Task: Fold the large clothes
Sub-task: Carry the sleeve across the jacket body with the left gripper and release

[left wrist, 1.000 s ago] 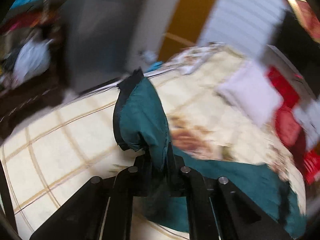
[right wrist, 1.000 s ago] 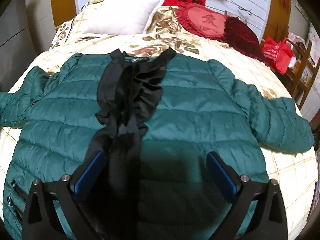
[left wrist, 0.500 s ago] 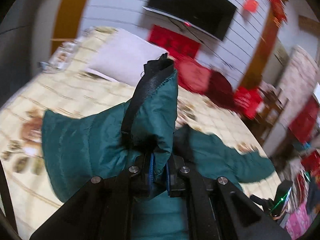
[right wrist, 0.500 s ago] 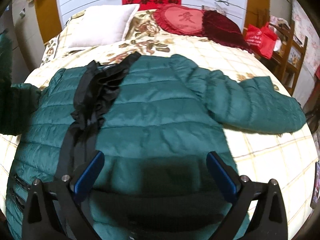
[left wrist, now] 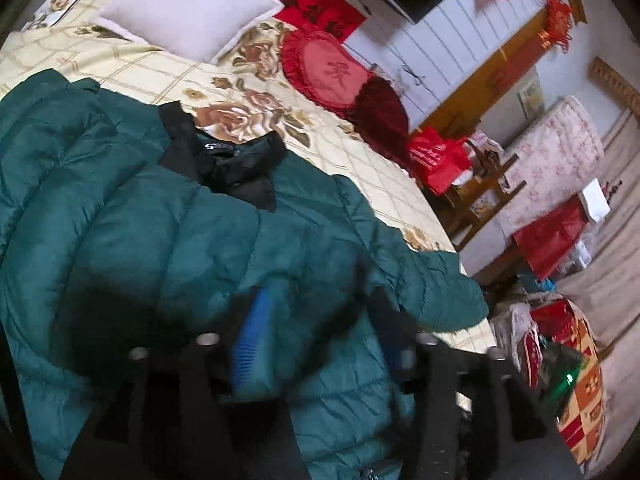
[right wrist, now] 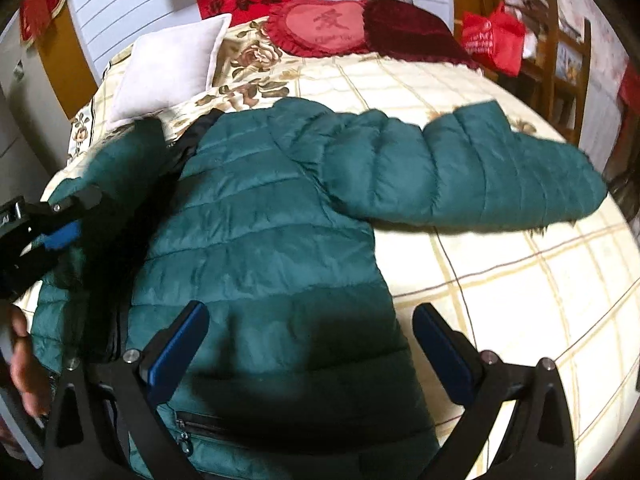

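Note:
A dark green puffer jacket (right wrist: 272,220) lies spread on the bed. Its left sleeve (right wrist: 120,160) is folded over the body, beside the black lining (left wrist: 228,168) at the collar. Its right sleeve (right wrist: 500,168) stretches out to the right on the bedspread. My left gripper (left wrist: 320,340) hovers over the jacket's body (left wrist: 180,260); its jaws are opening, blurred, with no cloth pinched between the blue pads. In the right wrist view the left gripper (right wrist: 60,224) shows at the left edge. My right gripper (right wrist: 312,352) is open above the jacket's hem, holding nothing.
A cream checked bedspread (right wrist: 500,280) lies bare right of the jacket. At the head of the bed sit a white pillow (right wrist: 168,68), a red heart cushion (right wrist: 320,28) and a dark red cushion (right wrist: 408,32). Red bags (right wrist: 496,36) hang beside a wooden chair. A hand (right wrist: 22,360) is at the left.
My left gripper swung the left sleeve across onto the jacket's body and let it go; its jaws now stand apart. My right gripper, still open, slid right toward the outstretched sleeve.

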Demonstrator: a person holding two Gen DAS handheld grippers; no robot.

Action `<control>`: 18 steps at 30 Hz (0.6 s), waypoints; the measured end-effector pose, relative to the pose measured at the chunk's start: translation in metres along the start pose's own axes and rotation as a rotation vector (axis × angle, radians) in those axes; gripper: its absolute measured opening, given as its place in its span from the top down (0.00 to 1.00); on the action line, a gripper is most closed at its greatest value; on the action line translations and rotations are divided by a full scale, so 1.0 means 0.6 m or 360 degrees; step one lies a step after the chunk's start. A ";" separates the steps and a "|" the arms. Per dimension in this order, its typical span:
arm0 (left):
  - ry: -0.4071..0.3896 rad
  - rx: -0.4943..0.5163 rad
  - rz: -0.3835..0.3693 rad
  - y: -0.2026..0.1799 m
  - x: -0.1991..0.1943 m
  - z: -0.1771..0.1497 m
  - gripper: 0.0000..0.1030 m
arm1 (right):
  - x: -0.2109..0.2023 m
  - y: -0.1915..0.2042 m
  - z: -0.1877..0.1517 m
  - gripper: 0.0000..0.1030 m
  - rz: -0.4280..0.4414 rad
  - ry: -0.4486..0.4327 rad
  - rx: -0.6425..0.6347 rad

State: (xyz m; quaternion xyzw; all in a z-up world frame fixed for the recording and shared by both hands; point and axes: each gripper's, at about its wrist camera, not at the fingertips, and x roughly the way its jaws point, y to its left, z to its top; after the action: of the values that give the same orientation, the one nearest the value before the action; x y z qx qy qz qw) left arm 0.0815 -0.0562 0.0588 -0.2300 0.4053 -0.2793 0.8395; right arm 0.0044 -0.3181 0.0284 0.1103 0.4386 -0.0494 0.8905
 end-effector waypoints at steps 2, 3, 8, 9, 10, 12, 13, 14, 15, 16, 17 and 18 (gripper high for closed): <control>0.0024 0.0018 -0.0063 -0.006 -0.022 0.002 0.28 | 0.001 -0.005 0.000 0.00 0.0030 -0.0005 0.0025; 0.0023 0.0033 -0.0076 -0.007 -0.034 0.005 0.27 | 0.001 -0.005 0.001 0.00 0.0046 -0.0009 0.0039; -0.0104 0.0213 0.0133 0.007 -0.127 0.013 0.26 | 0.012 0.017 0.020 0.00 0.0203 0.0004 0.0086; -0.0128 0.0232 0.0194 0.016 -0.142 0.014 0.26 | 0.017 0.025 0.023 0.00 0.0227 0.0018 0.0082; -0.0151 0.0244 0.0261 0.025 -0.153 0.015 0.26 | 0.027 0.041 0.030 0.00 0.0273 0.0044 0.0078; -0.0192 0.0230 0.0388 0.053 -0.177 0.017 0.26 | 0.044 0.066 0.040 0.00 0.0344 0.0077 0.0079; -0.0200 0.0208 0.0437 0.066 -0.183 0.017 0.26 | 0.057 0.080 0.044 0.00 0.0376 0.0092 0.0075; -0.0208 0.0178 0.0498 0.080 -0.188 0.018 0.26 | 0.072 0.096 0.048 0.01 0.0402 0.0111 0.0062; -0.0217 0.0140 0.0569 0.097 -0.195 0.020 0.26 | 0.090 0.113 0.051 0.06 0.0420 0.0145 0.0040; -0.0222 0.0124 0.0593 0.107 -0.197 0.018 0.26 | 0.104 0.125 0.052 0.20 0.0432 0.0177 0.0019; -0.0229 0.0105 0.0621 0.119 -0.200 0.020 0.26 | 0.119 0.138 0.055 0.32 0.0441 0.0207 -0.0004; -0.0238 0.0085 0.0648 0.129 -0.204 0.022 0.26 | 0.125 0.144 0.056 0.58 0.0454 0.0207 -0.0010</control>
State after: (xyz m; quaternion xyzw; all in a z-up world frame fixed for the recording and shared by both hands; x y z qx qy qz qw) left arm 0.0512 0.0832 0.0862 -0.1410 0.3725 -0.0967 0.9122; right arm 0.0921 -0.2415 0.0021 0.1715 0.4755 0.0863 0.8585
